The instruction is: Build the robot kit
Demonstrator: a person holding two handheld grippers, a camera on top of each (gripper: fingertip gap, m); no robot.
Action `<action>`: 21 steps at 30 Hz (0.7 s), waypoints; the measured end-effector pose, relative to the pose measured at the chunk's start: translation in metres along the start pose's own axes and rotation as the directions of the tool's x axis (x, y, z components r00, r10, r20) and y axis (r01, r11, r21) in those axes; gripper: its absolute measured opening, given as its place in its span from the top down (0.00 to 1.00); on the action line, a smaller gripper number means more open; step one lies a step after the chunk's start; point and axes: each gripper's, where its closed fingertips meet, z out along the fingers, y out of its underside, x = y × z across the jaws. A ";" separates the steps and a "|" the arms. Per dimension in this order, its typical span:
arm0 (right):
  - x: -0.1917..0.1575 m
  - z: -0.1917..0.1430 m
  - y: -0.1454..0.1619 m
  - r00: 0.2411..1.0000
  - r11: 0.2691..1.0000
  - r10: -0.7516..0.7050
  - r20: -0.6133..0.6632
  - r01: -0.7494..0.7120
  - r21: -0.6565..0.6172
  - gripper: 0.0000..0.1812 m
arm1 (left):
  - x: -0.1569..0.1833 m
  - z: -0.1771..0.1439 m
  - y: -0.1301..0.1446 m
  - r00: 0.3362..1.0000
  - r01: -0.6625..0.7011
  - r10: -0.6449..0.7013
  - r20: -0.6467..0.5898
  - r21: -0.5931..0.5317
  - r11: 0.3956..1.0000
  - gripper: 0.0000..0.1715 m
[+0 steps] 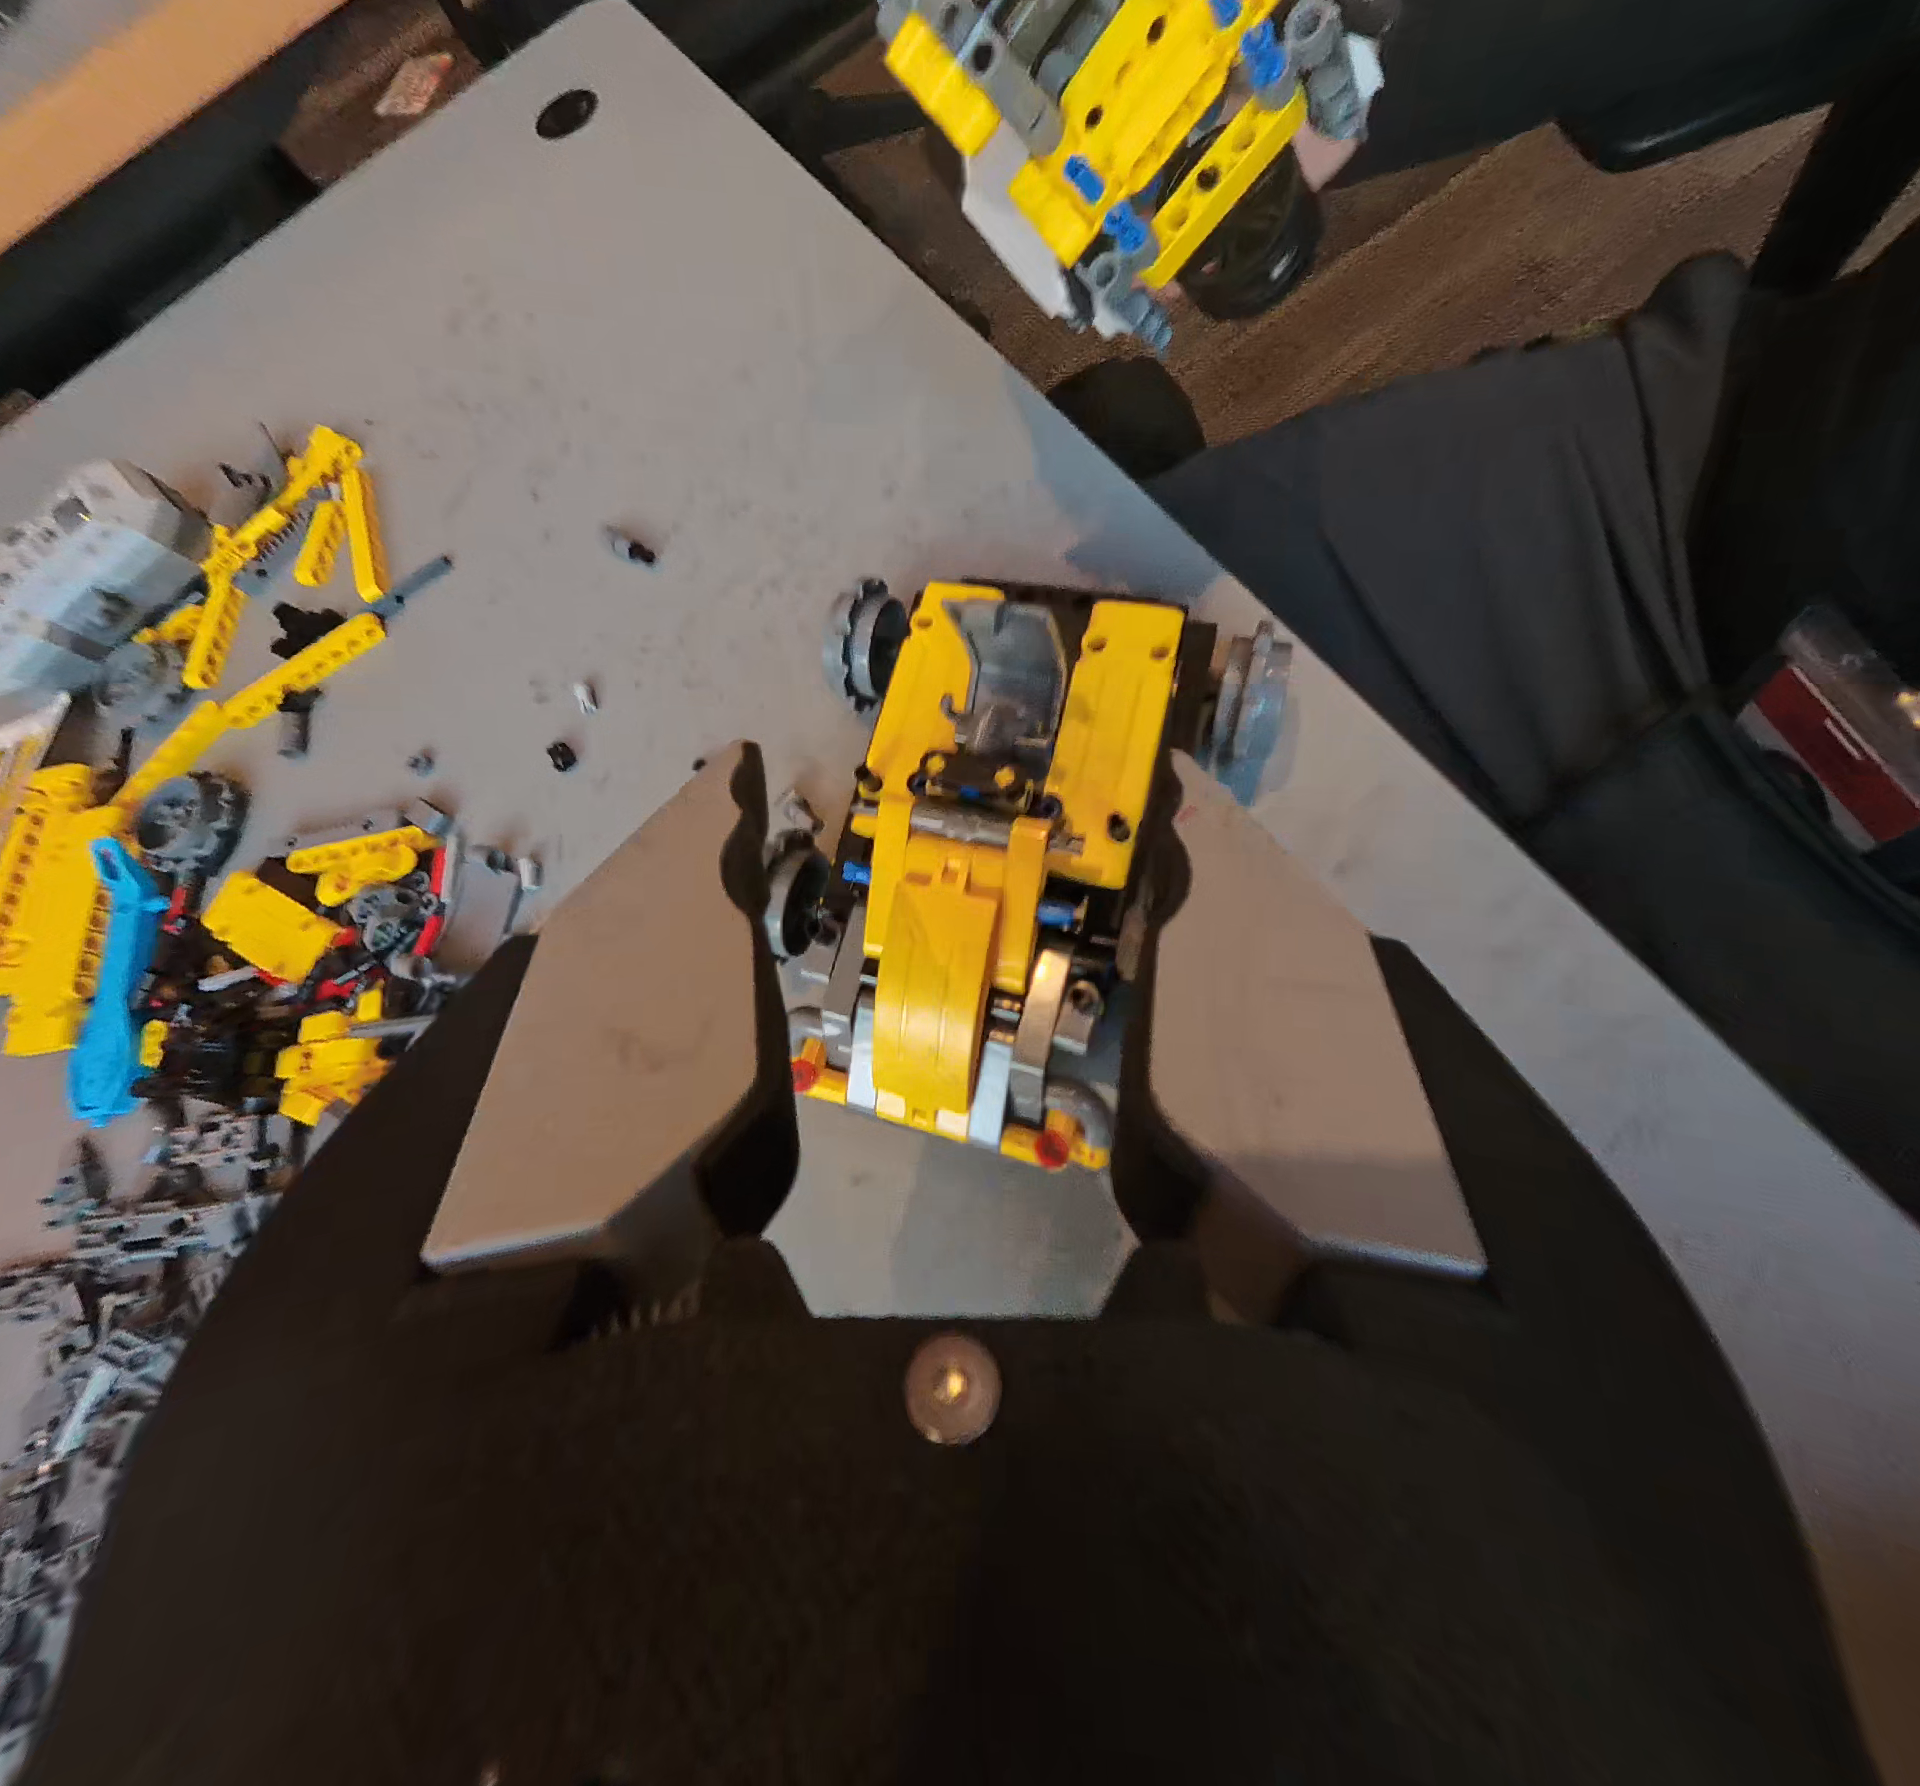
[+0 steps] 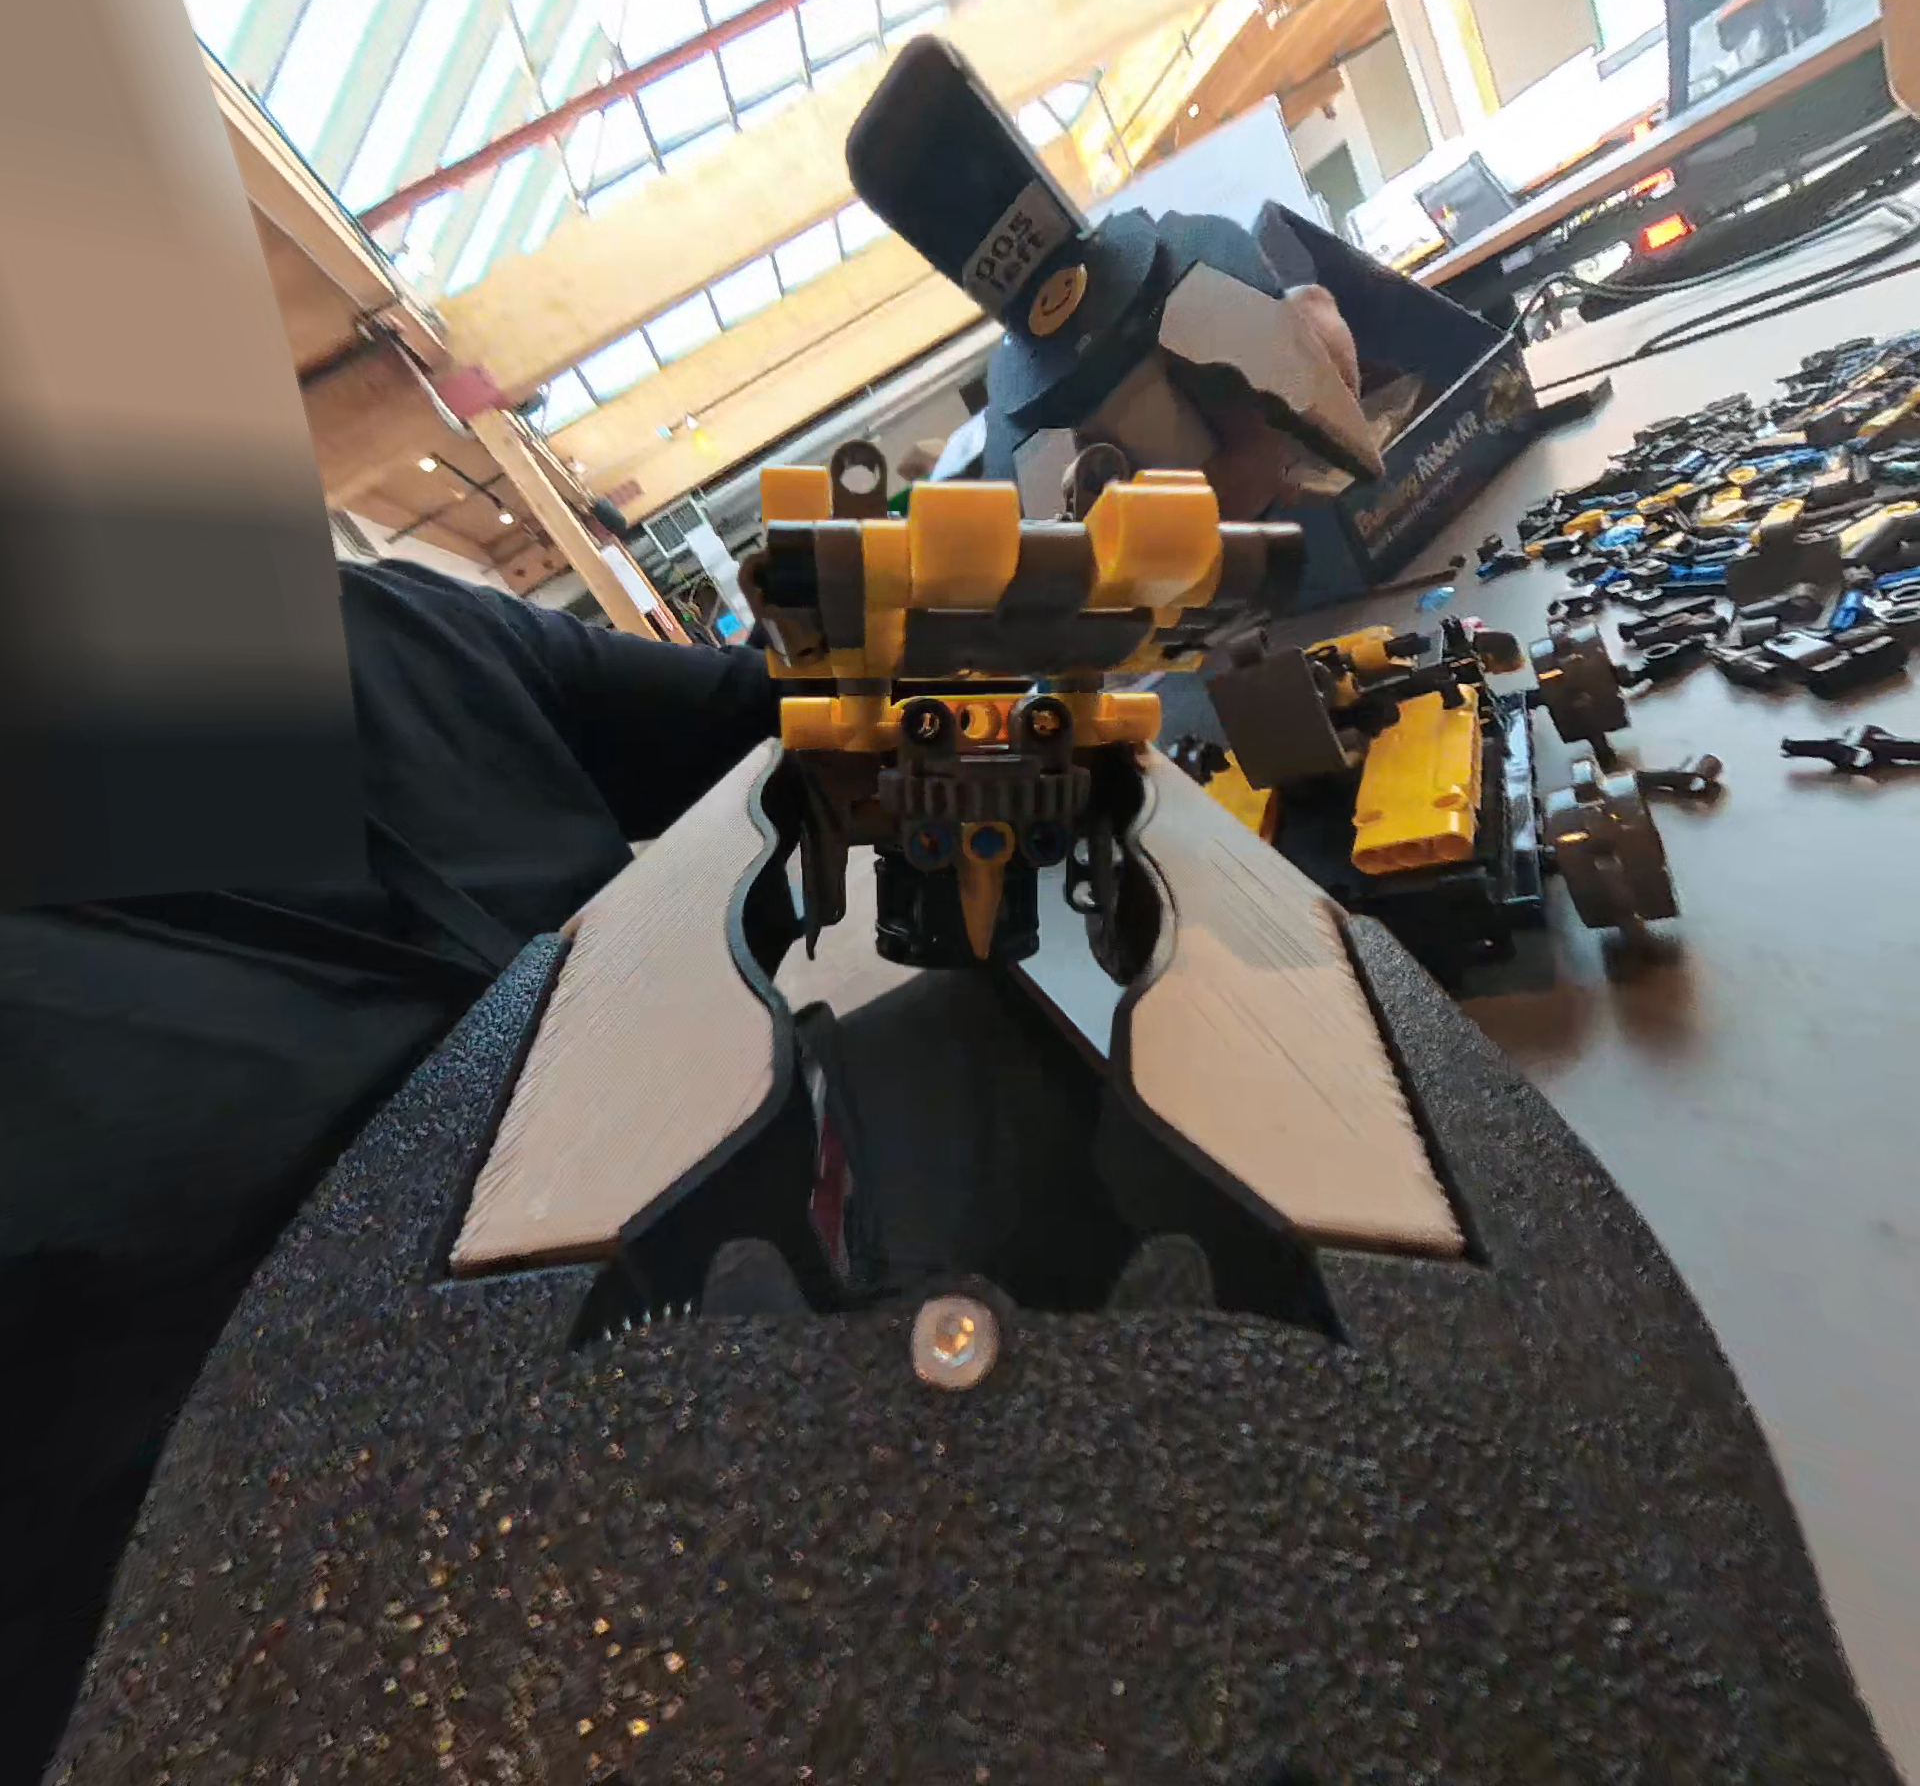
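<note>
Left gripper (image 1: 961, 780) fingers spread wide, straddling the yellow vehicle model (image 1: 997, 895) on the grey table (image 1: 623, 334) (contact unclear). Right gripper (image 2: 961, 791) clamps a yellow-grey subassembly (image 2: 987, 614), raised. Loose parts pile (image 1: 218, 905) at 9 o'clock.

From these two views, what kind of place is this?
Probably a large open workshop or maker hall. The right wrist view shows a glazed roof on timber beams overhead. Long worktables hold loose building-brick parts, a part-built yellow vehicle and a kit box.
</note>
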 end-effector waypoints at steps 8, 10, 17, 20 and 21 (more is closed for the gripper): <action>-0.004 0.006 -0.009 0.999 0.996 0.051 -0.013 -0.050 0.067 0.67 | 0.054 0.029 -0.077 0.945 -0.118 0.098 0.312 0.047 0.992 0.59; -0.009 0.011 -0.009 0.998 0.996 0.062 0.000 -0.062 0.065 0.67 | 0.056 0.034 -0.092 0.853 -0.201 0.146 0.501 0.058 0.978 0.63; -0.014 0.025 0.000 0.989 0.987 0.148 0.026 -0.149 0.052 0.67 | 0.069 0.052 -0.094 0.689 -0.278 0.226 0.689 -0.037 0.960 0.75; -0.021 0.029 0.000 0.982 0.982 0.177 0.067 -0.181 0.062 0.68 | 0.065 0.051 -0.085 0.615 -0.304 0.280 0.737 -0.106 0.947 0.84; -0.021 0.030 0.001 0.982 0.982 0.176 0.062 -0.180 0.058 0.67 | 0.065 0.051 -0.084 0.594 -0.309 0.286 0.752 -0.115 0.944 0.84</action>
